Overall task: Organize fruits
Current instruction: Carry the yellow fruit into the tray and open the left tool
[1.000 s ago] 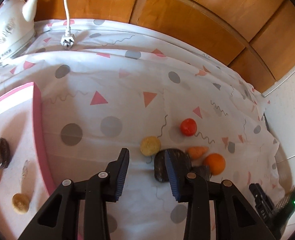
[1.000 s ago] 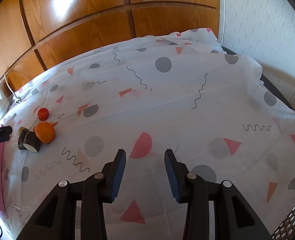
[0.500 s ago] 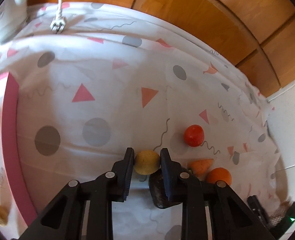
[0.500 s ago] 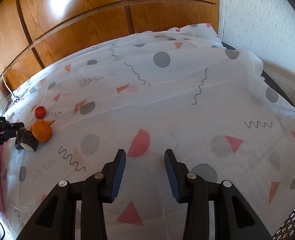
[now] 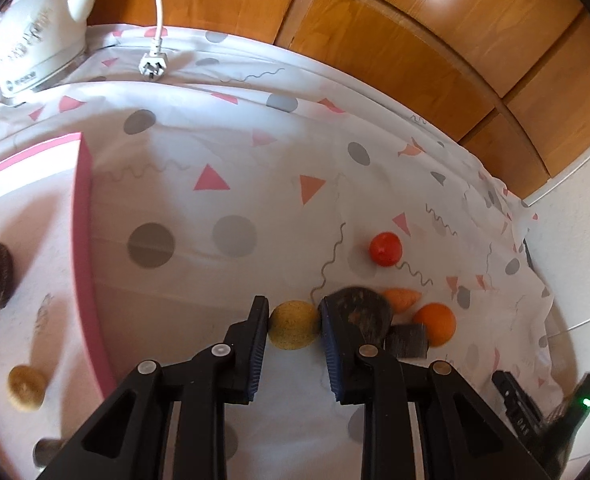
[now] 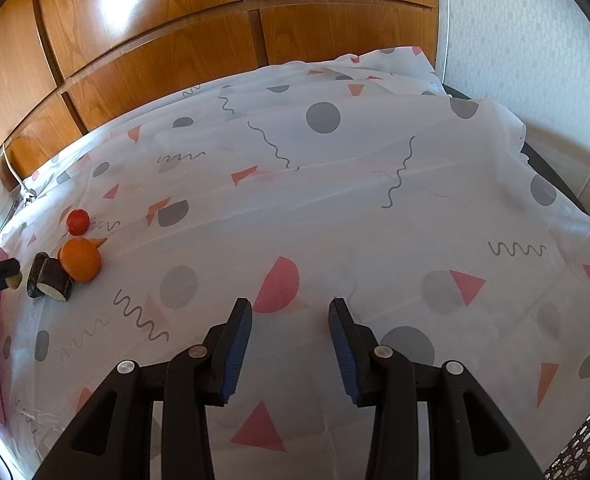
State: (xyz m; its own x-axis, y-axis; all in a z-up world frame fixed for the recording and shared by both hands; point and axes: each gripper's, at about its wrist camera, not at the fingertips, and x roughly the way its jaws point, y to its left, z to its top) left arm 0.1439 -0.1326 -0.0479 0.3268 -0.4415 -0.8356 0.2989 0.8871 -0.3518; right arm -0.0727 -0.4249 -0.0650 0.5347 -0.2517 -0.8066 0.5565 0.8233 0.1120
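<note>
Between the jaws of the left gripper [image 5: 294,322] sat a round, rough-skinned yellow fruit [image 5: 293,329], clamped on both sides, at 6 o'clock in the left wrist view. The desk wore a white cloth printed with grey dots and pink triangles [image 5: 255,184], backed by wooden panels [image 5: 415,40]. One red tomato [image 5: 384,249], one orange [image 5: 434,323] and one carrot piece [image 5: 402,298] lay at 3 o'clock. The right gripper [image 6: 290,344] hung with jaws wide, holding nothing.
</note>
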